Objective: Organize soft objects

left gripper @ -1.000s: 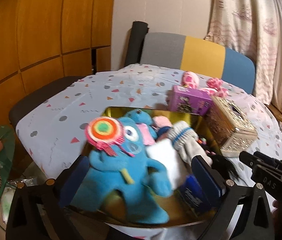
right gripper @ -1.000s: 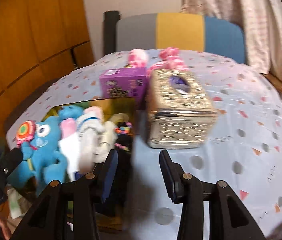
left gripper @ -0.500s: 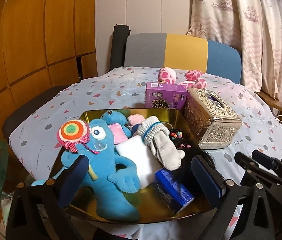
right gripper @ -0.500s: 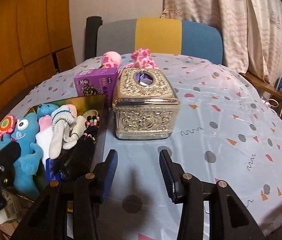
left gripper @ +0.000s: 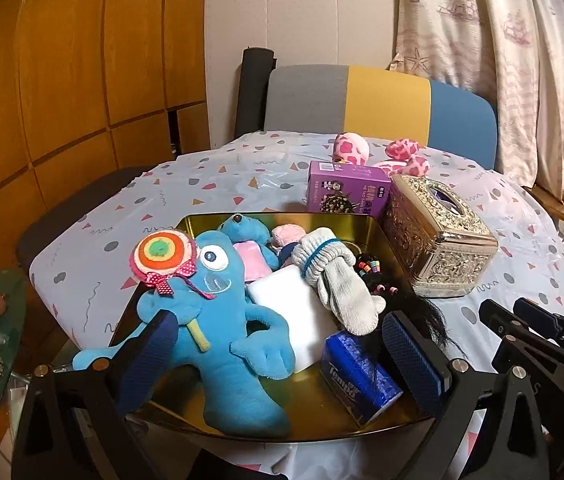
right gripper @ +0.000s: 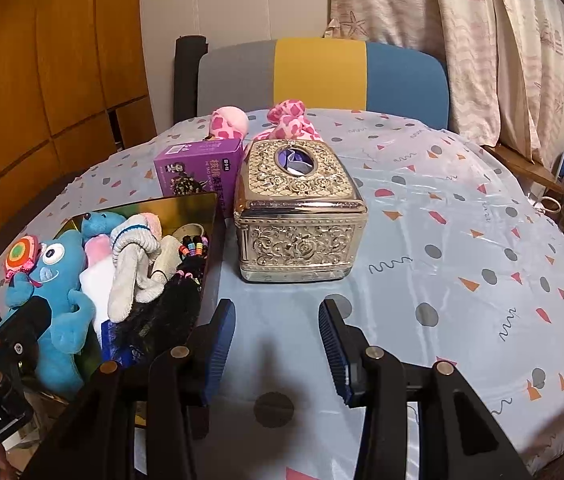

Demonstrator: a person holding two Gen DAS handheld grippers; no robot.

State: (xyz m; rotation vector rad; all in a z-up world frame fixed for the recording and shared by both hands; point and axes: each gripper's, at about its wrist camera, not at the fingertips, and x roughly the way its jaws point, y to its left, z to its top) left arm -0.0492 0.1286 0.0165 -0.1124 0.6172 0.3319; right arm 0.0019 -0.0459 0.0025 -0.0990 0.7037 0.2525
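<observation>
Both grippers hang empty, the left gripper (left gripper: 278, 344) spread wide above the blue plush monster (left gripper: 218, 320) piled in the shiny gold tray (left gripper: 365, 226), seemingly ready to pick, the right gripper (right gripper: 278, 348) parted over bare counter (right gripper: 461, 240).

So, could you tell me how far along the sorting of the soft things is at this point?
Done: the blue plush monster, grey glove and white sponge already lie in the gold tray. In hand: nothing; the left gripper and right gripper are both open and empty. Left: the pink spotted plush lies on the table behind the ornate tissue box.
</observation>
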